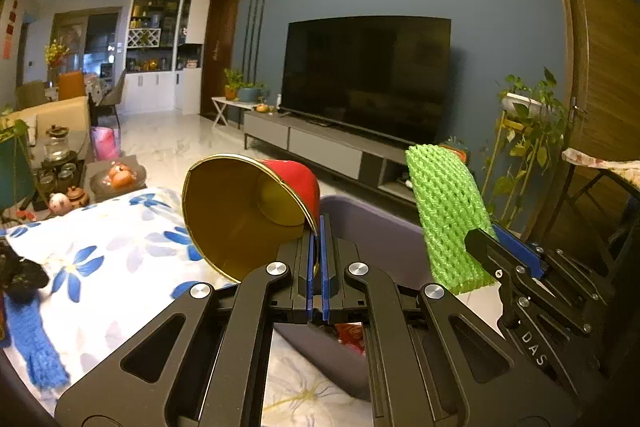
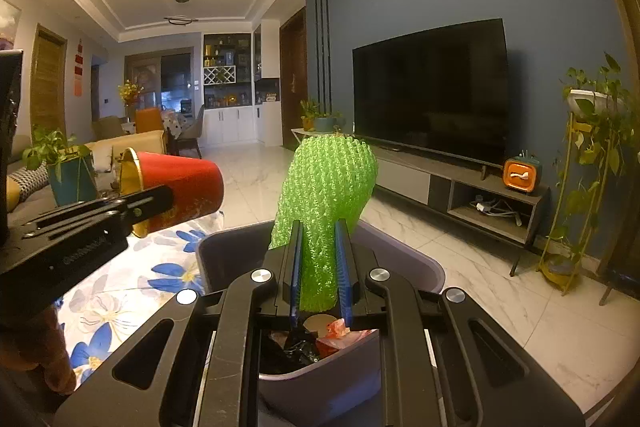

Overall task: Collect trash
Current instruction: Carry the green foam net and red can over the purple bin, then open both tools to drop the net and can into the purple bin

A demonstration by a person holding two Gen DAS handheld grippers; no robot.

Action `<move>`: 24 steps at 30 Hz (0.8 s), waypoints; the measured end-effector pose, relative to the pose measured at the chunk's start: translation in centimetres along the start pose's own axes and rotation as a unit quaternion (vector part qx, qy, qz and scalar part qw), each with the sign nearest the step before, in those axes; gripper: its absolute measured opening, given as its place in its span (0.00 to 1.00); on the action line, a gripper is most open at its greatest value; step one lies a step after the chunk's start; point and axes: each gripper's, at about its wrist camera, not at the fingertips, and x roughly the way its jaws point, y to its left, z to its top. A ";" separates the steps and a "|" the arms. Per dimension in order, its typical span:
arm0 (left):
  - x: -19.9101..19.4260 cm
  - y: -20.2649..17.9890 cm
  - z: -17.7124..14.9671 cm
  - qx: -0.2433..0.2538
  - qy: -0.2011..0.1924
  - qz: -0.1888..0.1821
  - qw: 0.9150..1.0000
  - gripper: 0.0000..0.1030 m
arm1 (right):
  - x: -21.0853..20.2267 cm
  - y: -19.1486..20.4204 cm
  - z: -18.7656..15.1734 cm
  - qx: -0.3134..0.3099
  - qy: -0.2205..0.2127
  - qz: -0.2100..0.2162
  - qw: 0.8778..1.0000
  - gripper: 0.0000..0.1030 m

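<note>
My left gripper [image 1: 319,227] is shut on the rim of a red paper cup [image 1: 248,215] with a gold inside, which lies tilted on its side with its mouth toward the camera. In the right wrist view the same cup [image 2: 180,187] hangs at the left above the table edge. My right gripper [image 2: 320,231] is shut on a green foam fruit net [image 2: 328,195], held upright over a grey-purple trash bin [image 2: 416,263]. The net [image 1: 448,219] also shows in the left wrist view, right of the cup. Wrappers and dark scraps [image 2: 316,343] lie inside the bin.
A table with a white cloth with blue flowers [image 1: 100,267] lies left of the bin, and a blue knitted piece [image 1: 28,339] rests on it. A tea set and fruit plate [image 1: 116,175] stand farther left. A TV cabinet [image 2: 460,183] and plant stand [image 2: 584,167] line the blue wall.
</note>
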 end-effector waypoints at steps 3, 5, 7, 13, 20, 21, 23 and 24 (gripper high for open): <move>1.0 -0.3 0.0 0.002 0.005 -0.008 1.000 0.02 | 0.3 -0.2 -0.2 0.000 0.000 -0.003 1.000 0.16; 1.6 -0.4 -0.1 0.007 0.006 -0.012 1.000 0.02 | 0.6 -0.2 -0.2 0.001 0.001 -0.004 1.000 0.16; 2.0 -0.6 -0.2 0.009 0.007 -0.014 1.000 0.02 | 0.7 -0.4 -0.2 0.004 0.000 -0.004 1.000 0.16; 3.0 -0.4 -0.4 0.011 0.015 -0.022 1.000 0.02 | 1.3 -0.8 0.0 0.005 0.001 -0.002 1.000 0.16; 4.3 -0.4 -0.6 0.010 0.022 -0.033 0.999 0.02 | 1.6 -0.6 0.1 0.004 0.001 0.003 1.000 0.18; 4.4 -0.4 -0.6 0.010 0.023 -0.035 0.999 0.02 | 1.7 -0.6 0.1 0.003 0.001 0.005 1.000 0.18; 4.6 -0.4 -0.5 0.008 0.026 -0.040 0.999 0.02 | 1.8 -0.5 0.2 0.003 -0.001 0.005 1.000 0.23; 4.8 -0.4 -0.6 0.007 0.027 -0.041 0.999 0.02 | 1.7 -0.5 0.2 0.004 -0.003 0.006 1.000 0.25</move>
